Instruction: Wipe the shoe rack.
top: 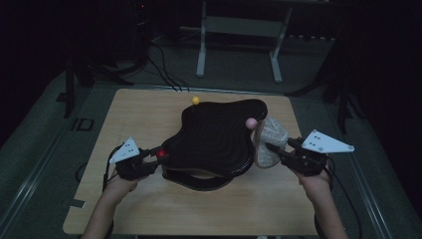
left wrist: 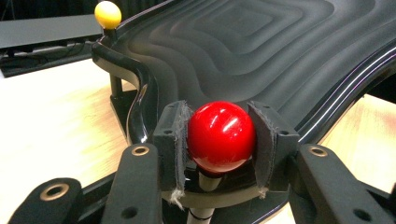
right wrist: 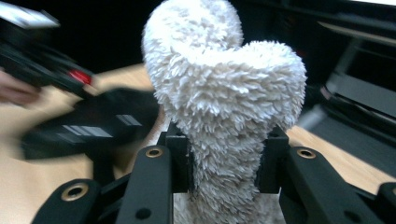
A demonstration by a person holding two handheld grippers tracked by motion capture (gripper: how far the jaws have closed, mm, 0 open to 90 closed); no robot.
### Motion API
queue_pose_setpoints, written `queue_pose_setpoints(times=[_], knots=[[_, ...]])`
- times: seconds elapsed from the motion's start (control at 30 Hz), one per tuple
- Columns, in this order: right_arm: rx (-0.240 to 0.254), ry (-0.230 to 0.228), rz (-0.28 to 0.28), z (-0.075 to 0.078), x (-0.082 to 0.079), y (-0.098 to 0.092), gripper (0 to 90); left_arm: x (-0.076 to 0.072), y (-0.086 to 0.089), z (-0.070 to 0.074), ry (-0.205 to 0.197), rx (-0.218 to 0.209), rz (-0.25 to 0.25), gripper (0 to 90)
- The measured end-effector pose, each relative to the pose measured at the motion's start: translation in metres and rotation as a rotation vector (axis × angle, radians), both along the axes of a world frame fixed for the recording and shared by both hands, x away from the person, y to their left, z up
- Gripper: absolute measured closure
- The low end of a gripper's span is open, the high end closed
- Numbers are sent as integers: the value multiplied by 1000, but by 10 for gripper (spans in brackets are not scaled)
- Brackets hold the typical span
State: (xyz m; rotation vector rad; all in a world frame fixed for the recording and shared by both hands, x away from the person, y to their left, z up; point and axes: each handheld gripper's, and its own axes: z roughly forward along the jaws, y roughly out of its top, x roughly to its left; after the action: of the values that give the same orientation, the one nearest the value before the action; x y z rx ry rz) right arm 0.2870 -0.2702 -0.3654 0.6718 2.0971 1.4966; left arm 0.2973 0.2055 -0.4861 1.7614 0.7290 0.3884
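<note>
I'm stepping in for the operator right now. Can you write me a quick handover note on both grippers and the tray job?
Left gripper: shut on the red ball knob at the black ridged tray's near-left corner, steadying it.
Right gripper: shut on the white fluffy cloth, held at the tray's right edge, below the pink knob.
Yellow knob at the far corner.
Done: tray gripped, cloth picked up.
Left: probably wiping the tray; how much is already wiped is unclear.

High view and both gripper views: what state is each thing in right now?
Black ridged tray: on the table, near end raised off the wood.
Red knob: clamped between the left gripper fingers.
White fluffy cloth: gripped by the right gripper, against the tray's right edge.
Yellow knob: free.
Pink knob: free.
</note>
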Motion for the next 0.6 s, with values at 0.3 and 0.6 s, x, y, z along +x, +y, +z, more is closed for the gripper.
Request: queue_pose_setpoints(times=[0.3, 0.6], knots=[[-17, 18, 43, -6, 25, 21, 664, 0, 1, 0, 2, -2, -3, 589], [-83, 75, 0, -28, 35, 20, 675, 0, 0, 0, 3, 3, 0, 589]])
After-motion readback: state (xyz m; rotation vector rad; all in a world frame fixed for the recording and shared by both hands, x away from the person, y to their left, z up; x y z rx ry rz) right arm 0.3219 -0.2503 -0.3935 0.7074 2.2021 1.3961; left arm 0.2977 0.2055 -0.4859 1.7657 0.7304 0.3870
